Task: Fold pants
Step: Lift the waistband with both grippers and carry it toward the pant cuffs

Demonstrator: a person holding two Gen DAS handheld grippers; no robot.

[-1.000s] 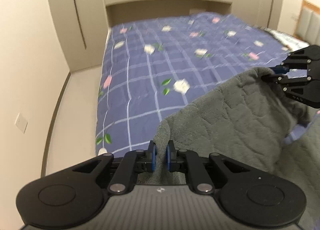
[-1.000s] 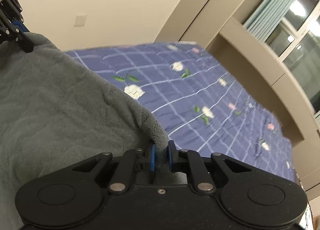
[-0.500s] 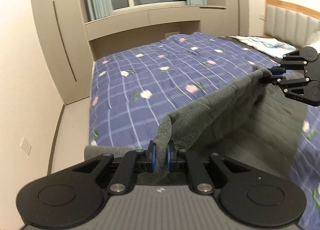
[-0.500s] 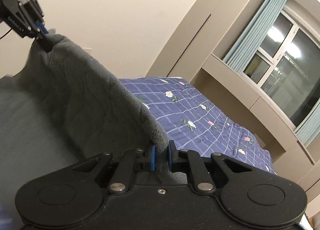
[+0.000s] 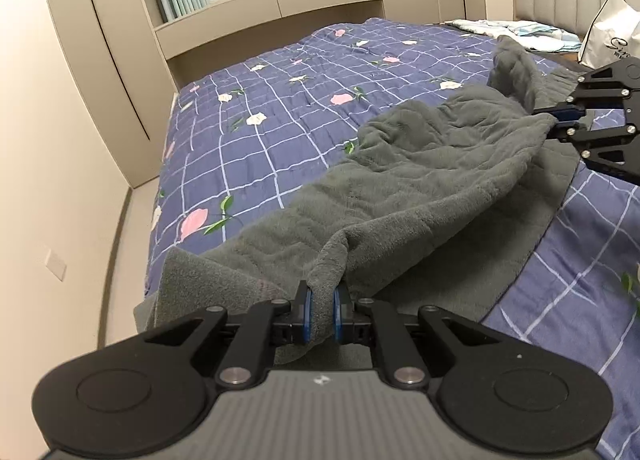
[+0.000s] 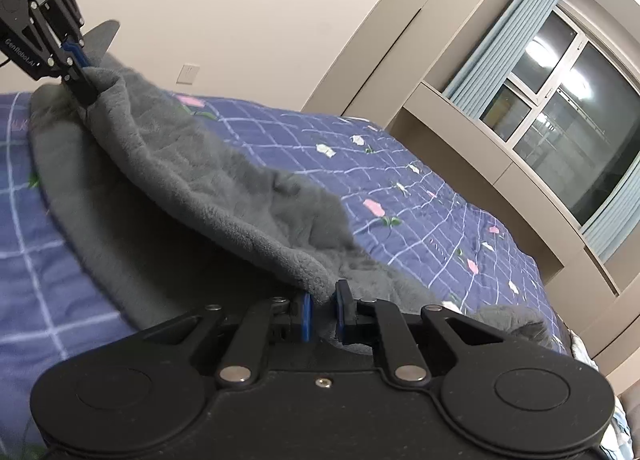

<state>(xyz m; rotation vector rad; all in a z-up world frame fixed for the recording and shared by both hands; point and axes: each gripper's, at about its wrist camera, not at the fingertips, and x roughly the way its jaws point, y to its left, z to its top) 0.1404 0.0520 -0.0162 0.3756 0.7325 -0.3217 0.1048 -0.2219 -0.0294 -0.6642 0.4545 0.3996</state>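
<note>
Blue checked bed (image 5: 280, 147) carries the grey fleece pants (image 5: 420, 179), stretched between your left tongs (image 5: 320, 314) and right tongs (image 6: 321, 314), both clamped on one edge; lower both evenly, keeping that edge taut

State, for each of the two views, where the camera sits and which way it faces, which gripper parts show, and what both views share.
Left wrist: sits behind the left gripper, facing across the bed toward the window; the right gripper shows at the right edge.
Right wrist: sits behind the right gripper, facing along the bed toward wall and window; the left gripper shows top left.
Shared: the grey pants, clamped by both grippers.
</note>
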